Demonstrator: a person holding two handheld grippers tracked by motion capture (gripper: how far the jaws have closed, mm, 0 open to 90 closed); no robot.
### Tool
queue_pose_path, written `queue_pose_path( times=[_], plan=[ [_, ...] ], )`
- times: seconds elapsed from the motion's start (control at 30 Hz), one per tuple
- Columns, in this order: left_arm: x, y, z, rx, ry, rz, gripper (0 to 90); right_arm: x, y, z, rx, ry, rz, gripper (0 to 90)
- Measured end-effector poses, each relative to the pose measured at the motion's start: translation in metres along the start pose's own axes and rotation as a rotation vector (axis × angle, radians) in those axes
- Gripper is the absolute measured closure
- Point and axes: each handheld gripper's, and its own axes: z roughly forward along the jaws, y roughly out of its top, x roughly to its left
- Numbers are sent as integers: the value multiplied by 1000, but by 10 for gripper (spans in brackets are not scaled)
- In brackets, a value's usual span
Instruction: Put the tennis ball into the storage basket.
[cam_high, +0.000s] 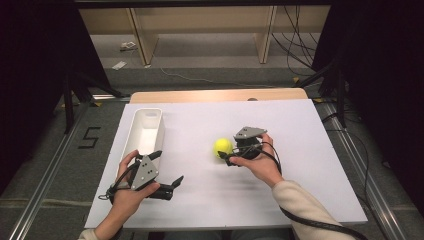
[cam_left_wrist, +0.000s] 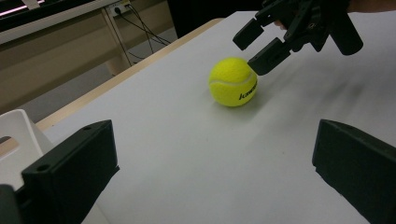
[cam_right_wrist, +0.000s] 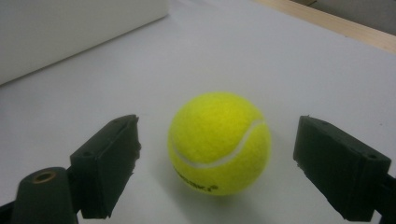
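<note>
A yellow tennis ball (cam_high: 223, 146) lies on the white table (cam_high: 300, 130), a little right of the middle of the high view. The right gripper (cam_high: 224, 159) sits just to the right of the ball there, held in a hand (cam_high: 260, 161) that comes in from the lower right. Its jaws are spread wide. In the right gripper view the ball (cam_right_wrist: 219, 142) rests between the two black jaws, with a clear gap on each side, so neither jaw touches it. In the left gripper view, the right gripper (cam_left_wrist: 257, 46) appears at the upper right, one jaw tip very close to the top right of the ball (cam_left_wrist: 233, 81); whether it touches cannot be told.

The left gripper (cam_high: 167, 167) is at the lower left of the high view, held in the other hand (cam_high: 127, 192). Its jaws stand wide apart and hold nothing. It is well apart from the ball.

A long white bin (cam_high: 145, 115) stands along the left side of the table, just above the left gripper.
</note>
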Motion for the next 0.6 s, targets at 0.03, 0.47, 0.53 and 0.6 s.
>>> queue_pose_path(
  times=[0.03,0.47,0.53,0.6],
  plan=[
    [0,0,0,0,0,3,0,0,0,1,3,0,3,153],
    [0,0,0,-1,0,-4,0,-2,0,17,39,-17,-13,141],
    [0,0,0,1,0,0,0,-2,0,18,45,-16,-11,133],
    [0,0,0,0,0,0,0,-2,0,20,49,-17,-11,129]
  ],
)
